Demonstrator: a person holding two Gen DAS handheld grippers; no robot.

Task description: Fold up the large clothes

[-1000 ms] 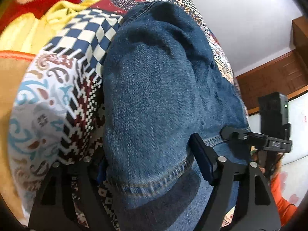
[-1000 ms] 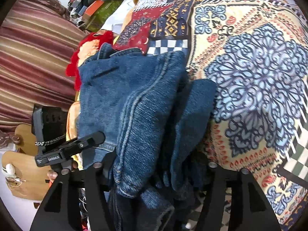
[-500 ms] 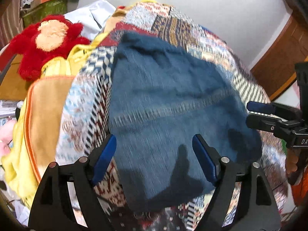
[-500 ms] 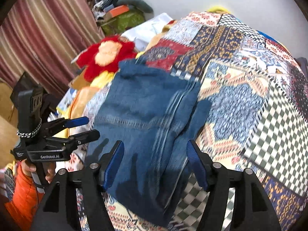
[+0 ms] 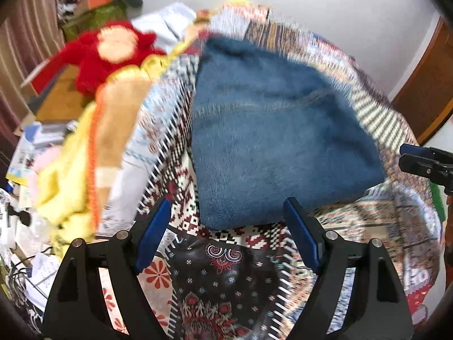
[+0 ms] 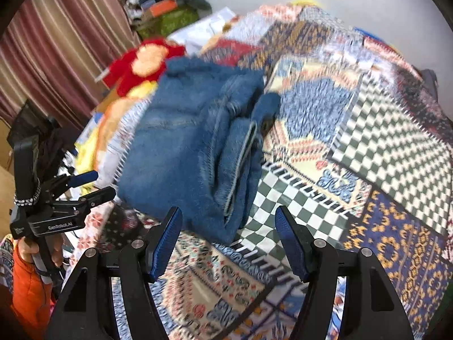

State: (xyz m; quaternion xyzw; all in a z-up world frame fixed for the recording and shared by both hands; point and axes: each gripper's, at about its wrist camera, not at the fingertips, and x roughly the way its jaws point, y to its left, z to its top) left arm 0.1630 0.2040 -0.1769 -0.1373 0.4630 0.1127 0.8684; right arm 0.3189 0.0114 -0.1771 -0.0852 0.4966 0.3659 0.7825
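Both tools are angled down toward the bed. The left gripper point(image 5: 226, 232) is seen with jaws apart and nothing between them; the right gripper point(image 6: 228, 236) likewise, empty. The jeans point(image 6: 192, 147) are found folded into a thick blue bundle, resting on the patchwork bedspread point(image 6: 368, 147), beside a red plush toy point(image 5: 104, 53).

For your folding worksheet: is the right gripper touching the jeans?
Apart. In the right wrist view the right gripper has open fingers with only the patterned bedspread between them; the folded jeans lie beyond the fingertips.
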